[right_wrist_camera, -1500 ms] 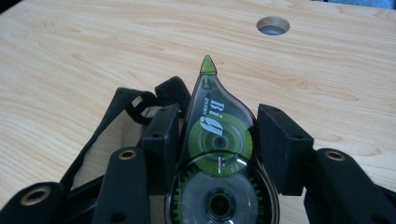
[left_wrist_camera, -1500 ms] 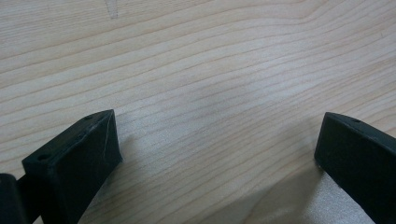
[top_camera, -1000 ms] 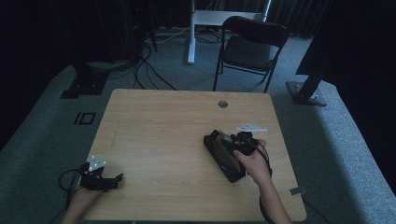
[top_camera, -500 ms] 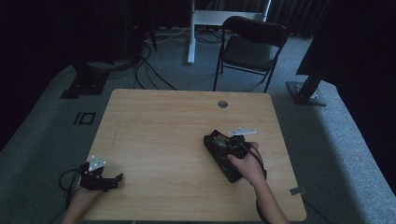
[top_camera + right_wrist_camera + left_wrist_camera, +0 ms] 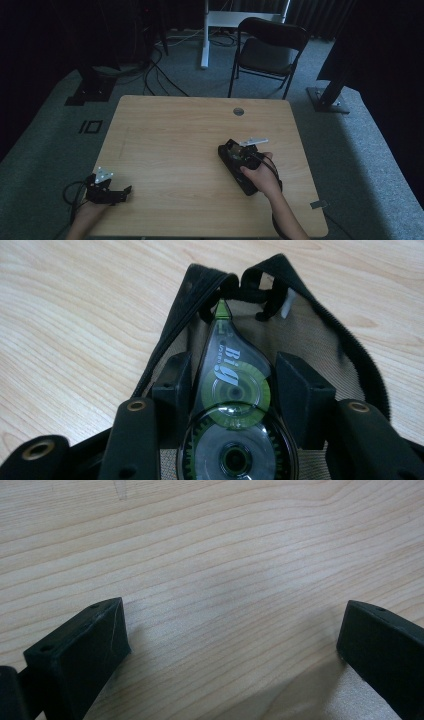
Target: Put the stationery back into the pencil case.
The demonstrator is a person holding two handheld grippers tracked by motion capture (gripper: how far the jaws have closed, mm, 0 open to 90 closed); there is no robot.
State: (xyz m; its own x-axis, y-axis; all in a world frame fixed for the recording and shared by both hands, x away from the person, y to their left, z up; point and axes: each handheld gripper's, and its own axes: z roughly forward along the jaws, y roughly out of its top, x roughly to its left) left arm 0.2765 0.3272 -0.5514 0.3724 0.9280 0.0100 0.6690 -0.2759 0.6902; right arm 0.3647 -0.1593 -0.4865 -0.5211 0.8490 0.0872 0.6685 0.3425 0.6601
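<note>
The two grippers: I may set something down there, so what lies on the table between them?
Nothing: in the high view bare wood table runs from the left gripper to the right gripper at the black mesh pouch.

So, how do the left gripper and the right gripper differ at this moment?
The left gripper is open over bare table; the right gripper grips a correction tape. The left rests at the table's near edge; the right reaches into a black mesh pouch. Both have black jaws.
</note>
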